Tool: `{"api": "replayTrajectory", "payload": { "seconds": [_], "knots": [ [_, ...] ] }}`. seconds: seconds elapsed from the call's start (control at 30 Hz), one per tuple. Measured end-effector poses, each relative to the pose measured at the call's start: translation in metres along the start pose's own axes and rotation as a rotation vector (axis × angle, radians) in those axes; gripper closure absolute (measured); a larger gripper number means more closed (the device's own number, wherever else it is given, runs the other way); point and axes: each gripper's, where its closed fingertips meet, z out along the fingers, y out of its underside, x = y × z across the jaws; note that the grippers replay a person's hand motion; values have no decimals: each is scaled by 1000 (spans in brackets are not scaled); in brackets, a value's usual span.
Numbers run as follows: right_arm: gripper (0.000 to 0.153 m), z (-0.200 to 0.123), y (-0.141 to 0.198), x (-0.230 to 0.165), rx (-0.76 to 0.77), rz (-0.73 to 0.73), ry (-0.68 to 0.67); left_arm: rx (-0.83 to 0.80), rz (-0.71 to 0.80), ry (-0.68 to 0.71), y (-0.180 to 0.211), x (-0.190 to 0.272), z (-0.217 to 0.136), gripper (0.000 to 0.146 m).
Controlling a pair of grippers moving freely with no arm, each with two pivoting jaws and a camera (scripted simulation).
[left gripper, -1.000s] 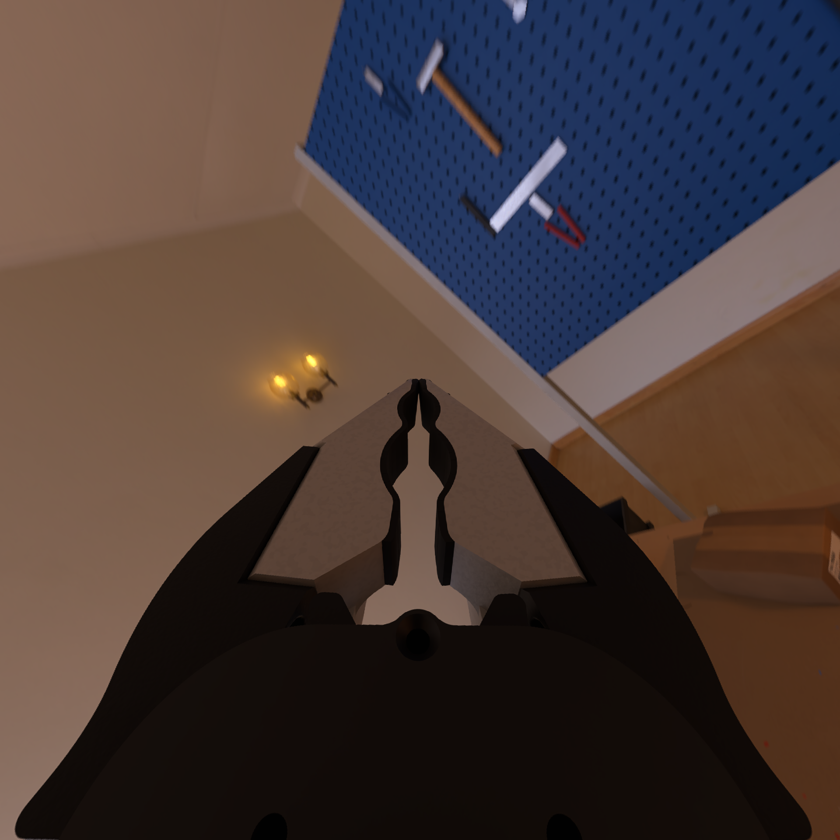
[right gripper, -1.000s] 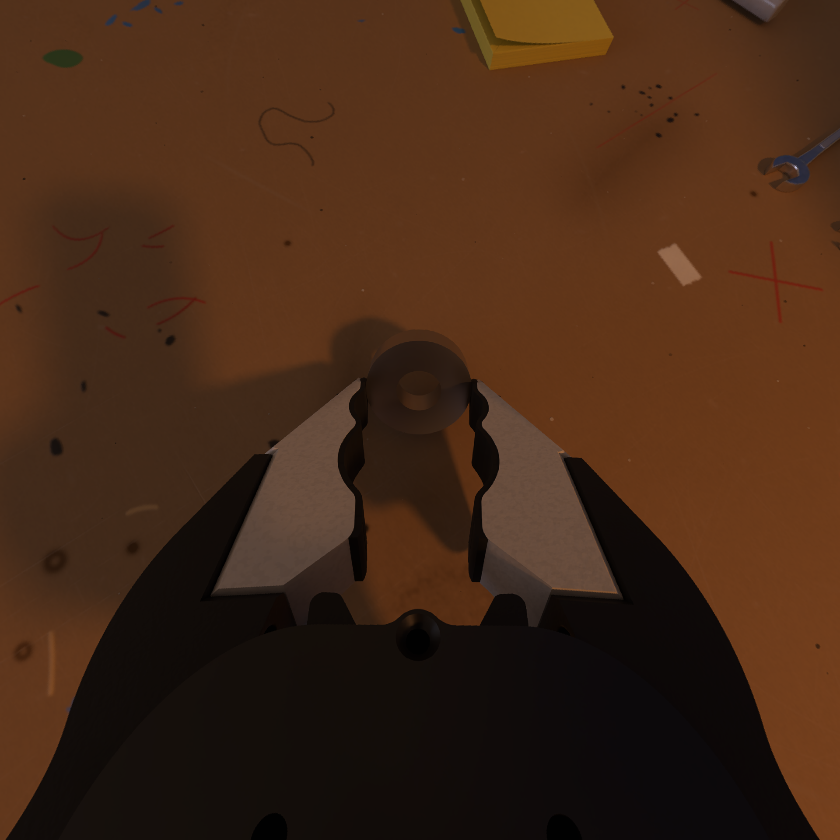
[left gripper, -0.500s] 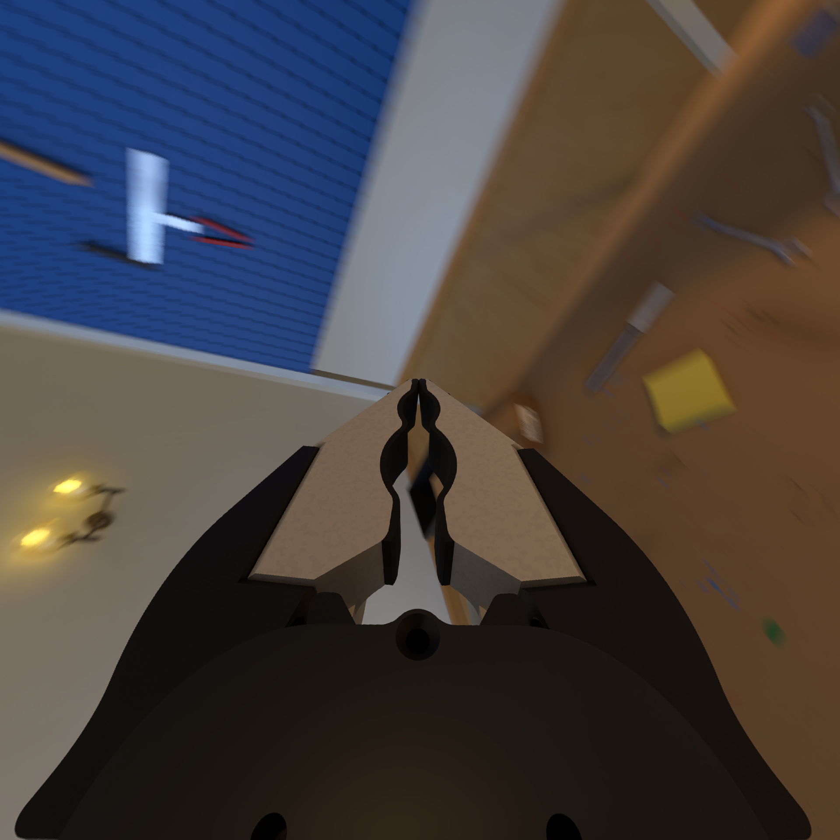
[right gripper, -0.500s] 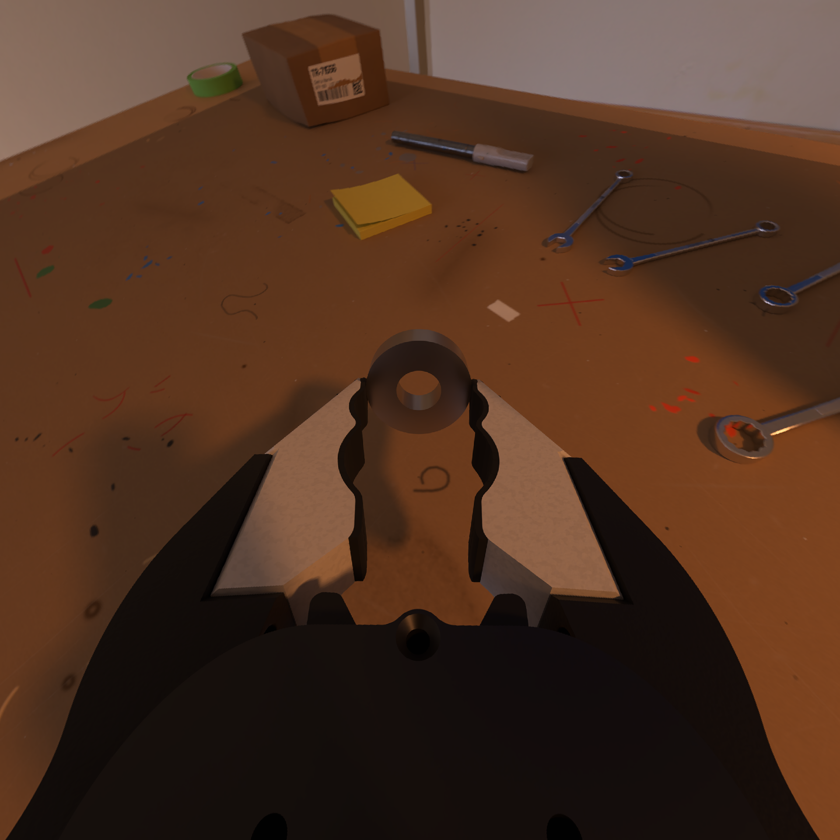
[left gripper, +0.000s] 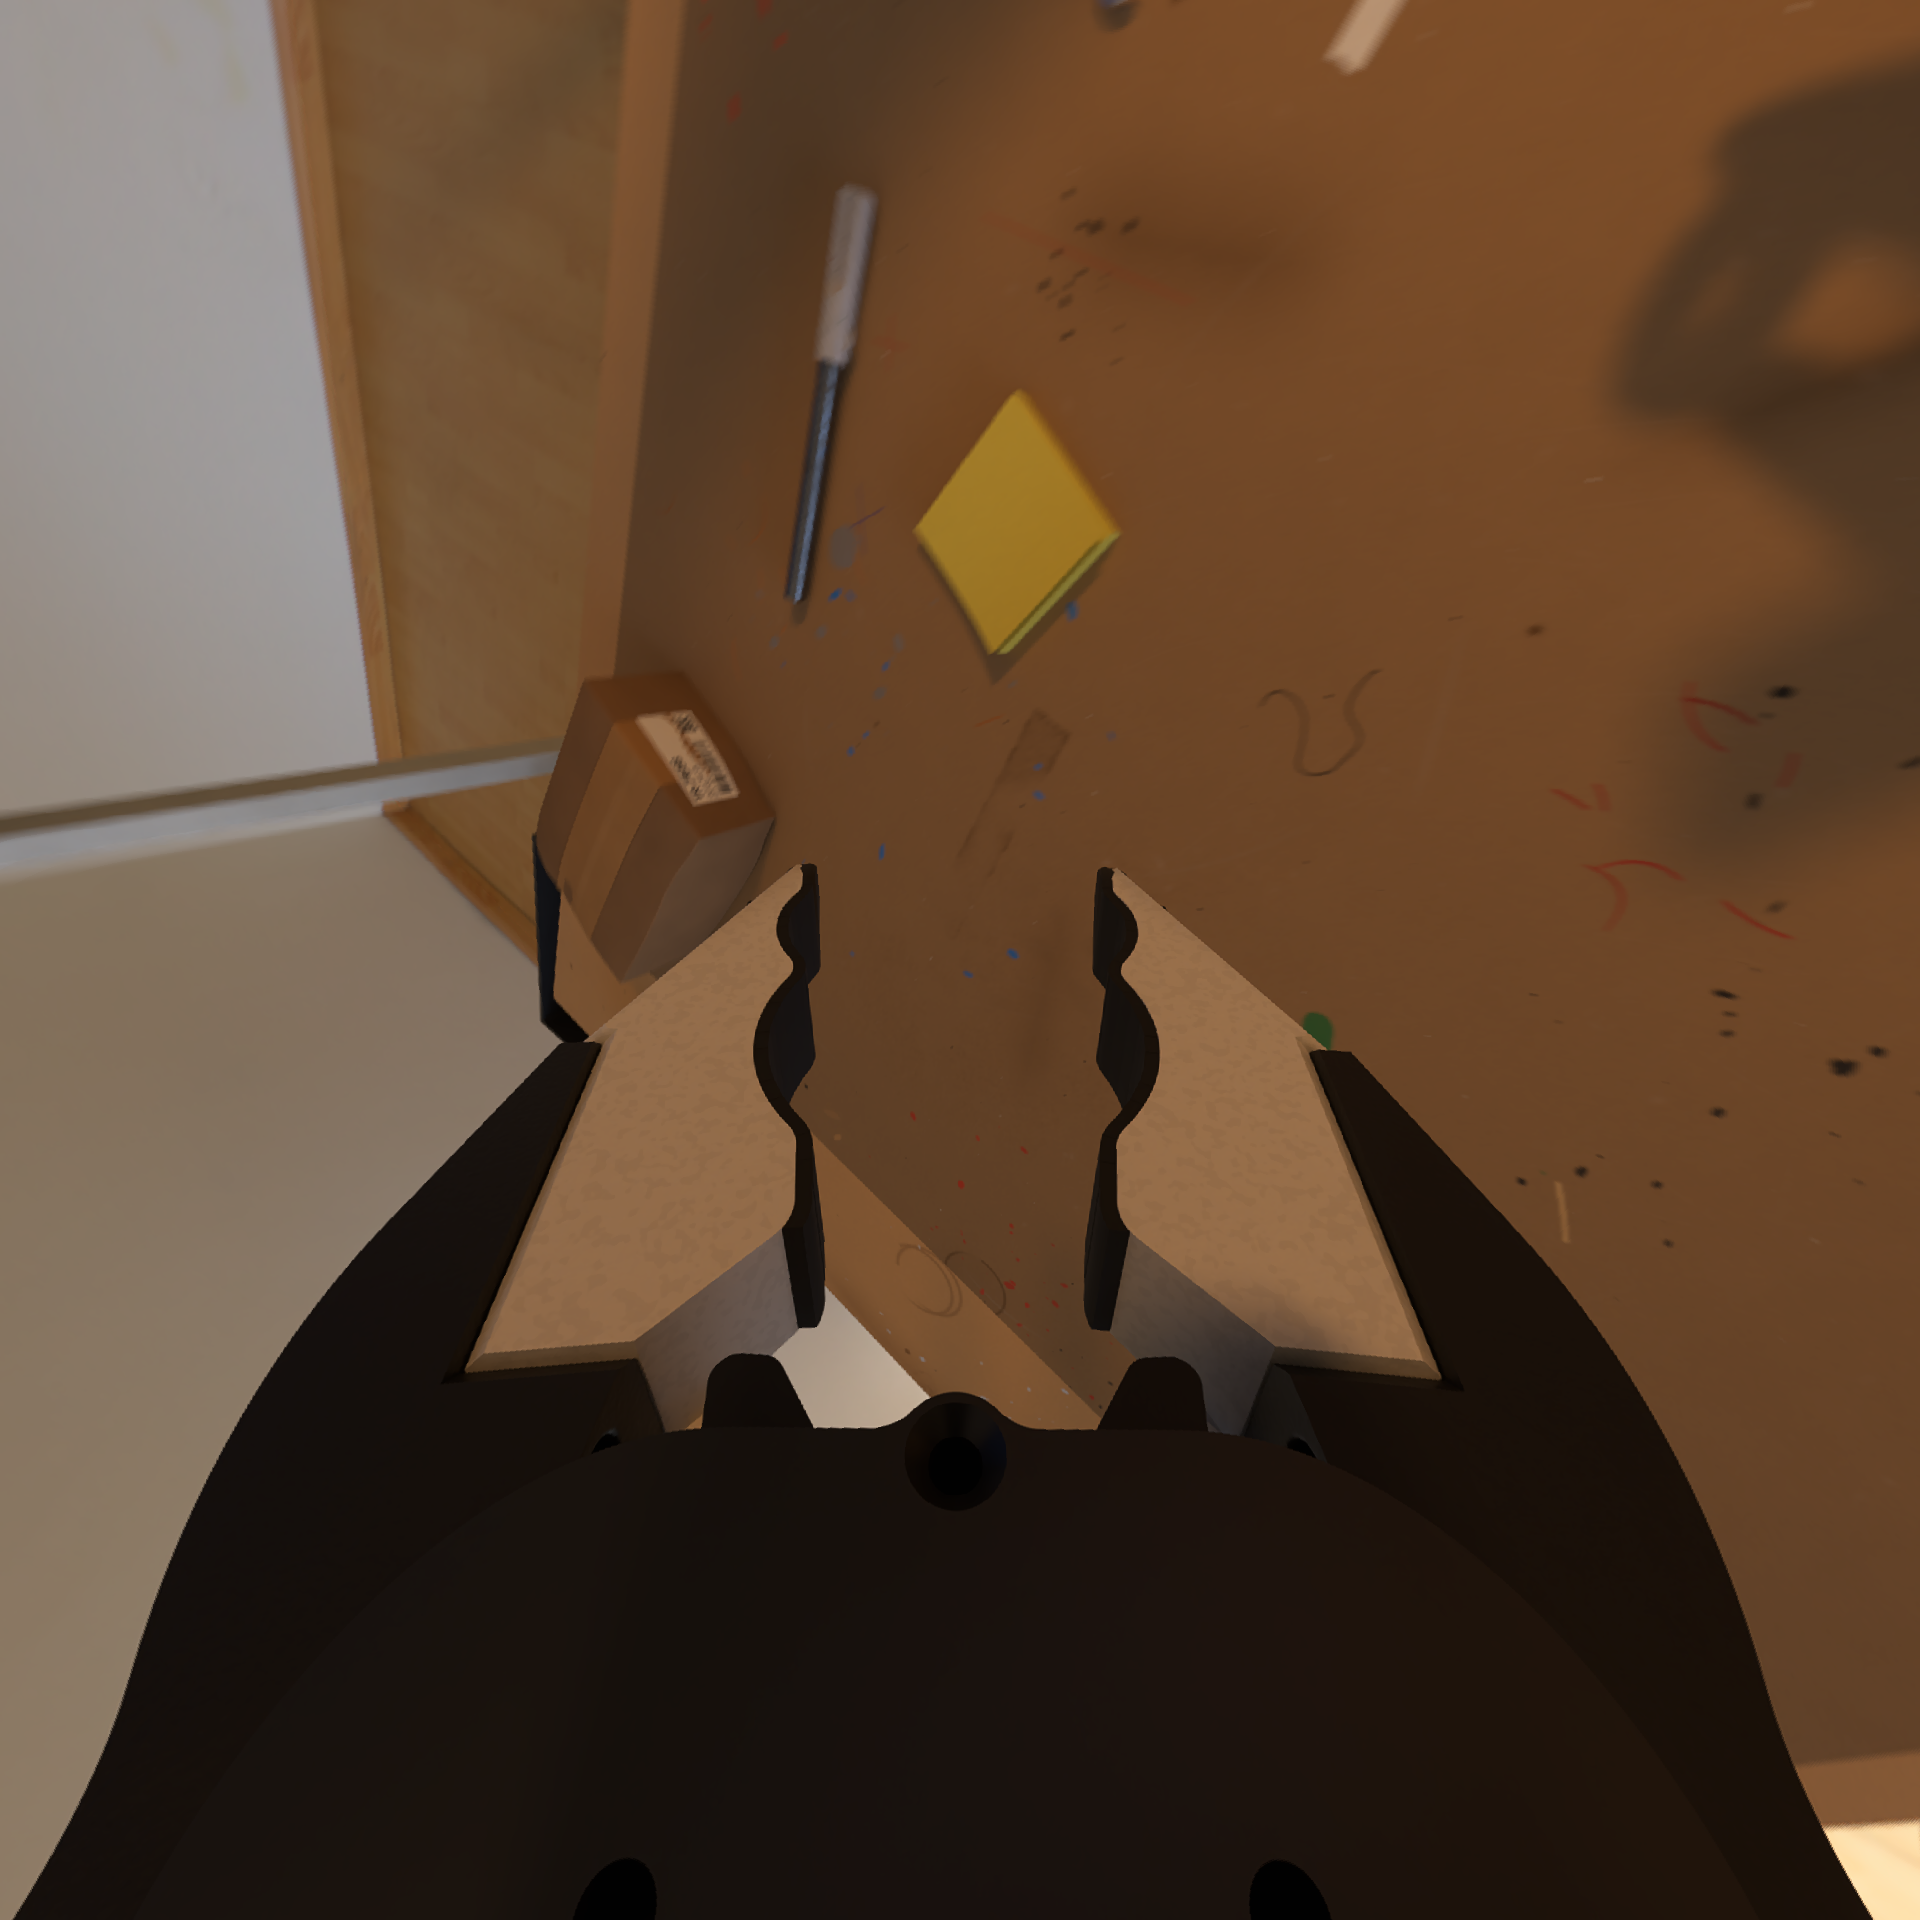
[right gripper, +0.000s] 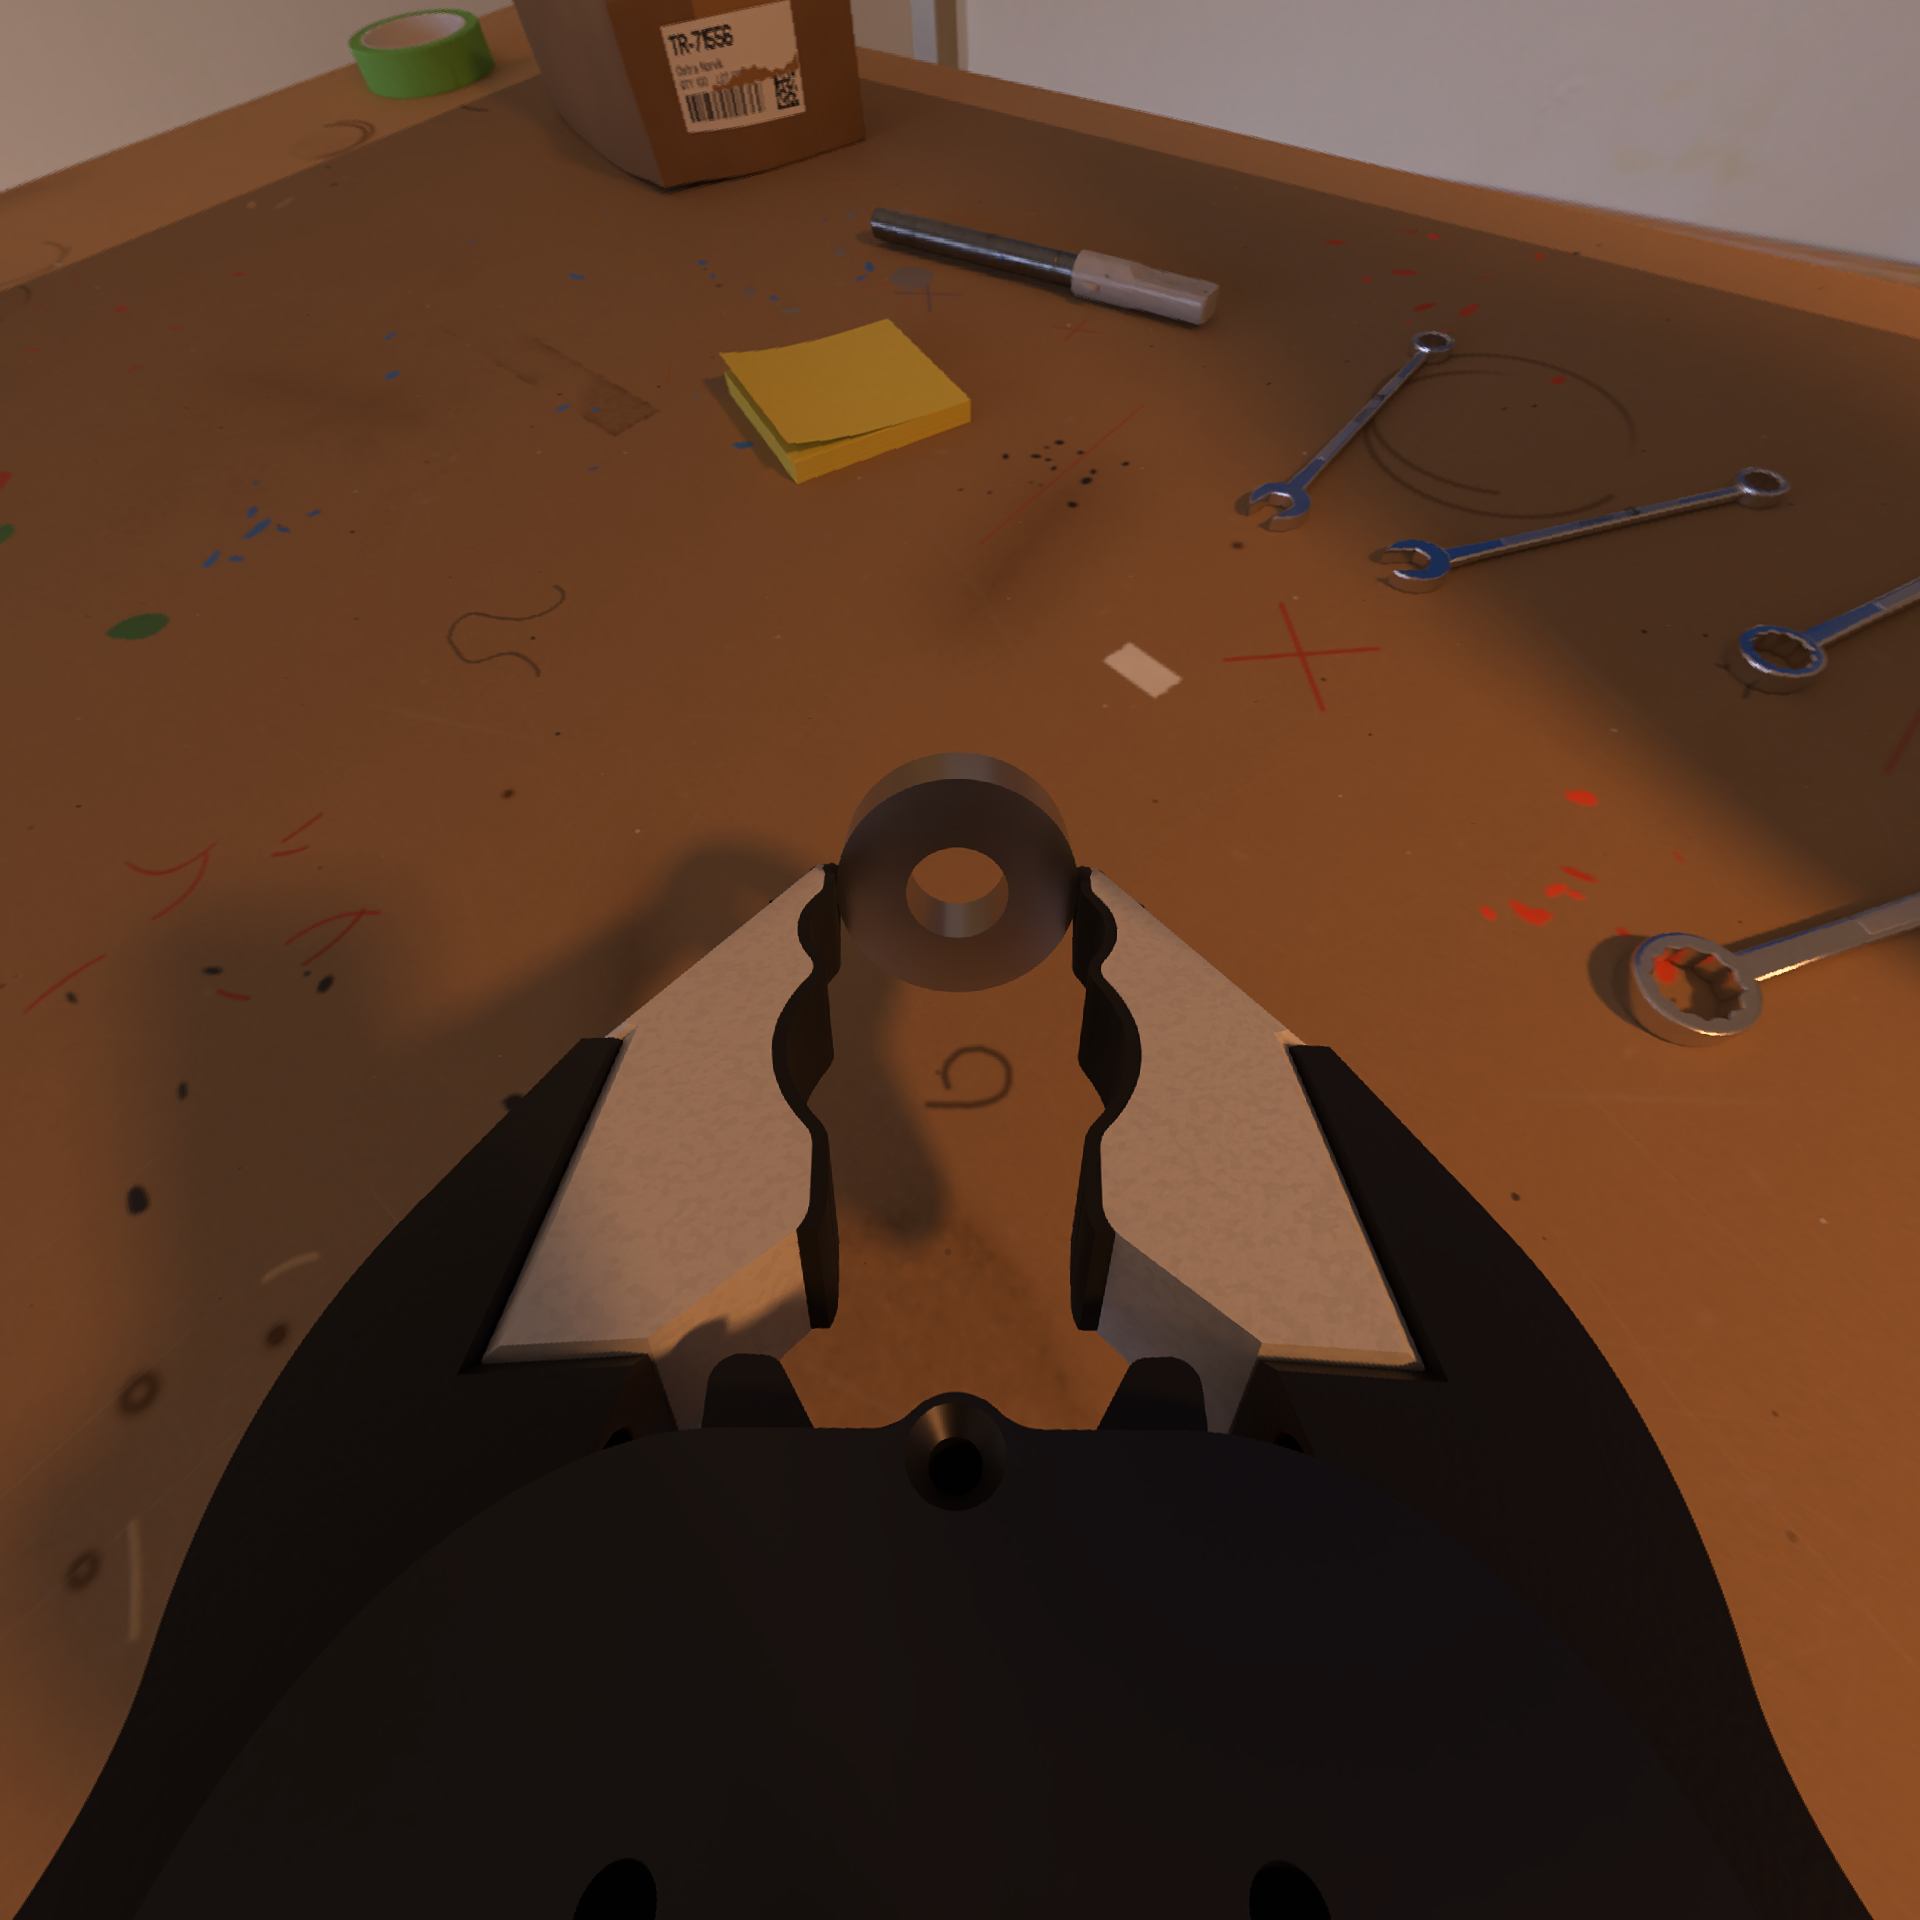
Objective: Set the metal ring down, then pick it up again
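The metal ring (right gripper: 1018, 831) is a thick grey disc with a round hole. My right gripper (right gripper: 956, 894) is shut on it at the fingertips and holds it upright above the brown workbench (right gripper: 520, 831), its hole facing the camera. My left gripper (left gripper: 954, 894) is open and empty, rolled sideways over the far left corner of the bench (left gripper: 1351, 520). The ring does not show in the left wrist view.
A yellow pad of notes (right gripper: 847, 400) (left gripper: 1013, 525), a grey marker (right gripper: 1039, 265) (left gripper: 831, 395), a cardboard box (right gripper: 717, 83) (left gripper: 644, 821) and green tape (right gripper: 421, 52) lie towards the back. Several wrenches (right gripper: 1579, 525) lie at the right.
My left gripper has swung from the wall and pegboard down to the bench and has opened. My right gripper has tilted up and moved forward, still holding the ring.
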Motion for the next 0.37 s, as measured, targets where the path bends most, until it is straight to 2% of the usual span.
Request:
{"api": "replayTrajectory", "payload": {
  "seconds": [0.1,0.37],
  "knots": [
    [108,2,2,-4,-7,-5,-16,-7,-125,1,38,-26,18,94],
    [108,11,15,-20,-62,-51,-52,-181,-348,88,173,-39,122,95]
  ]
}}
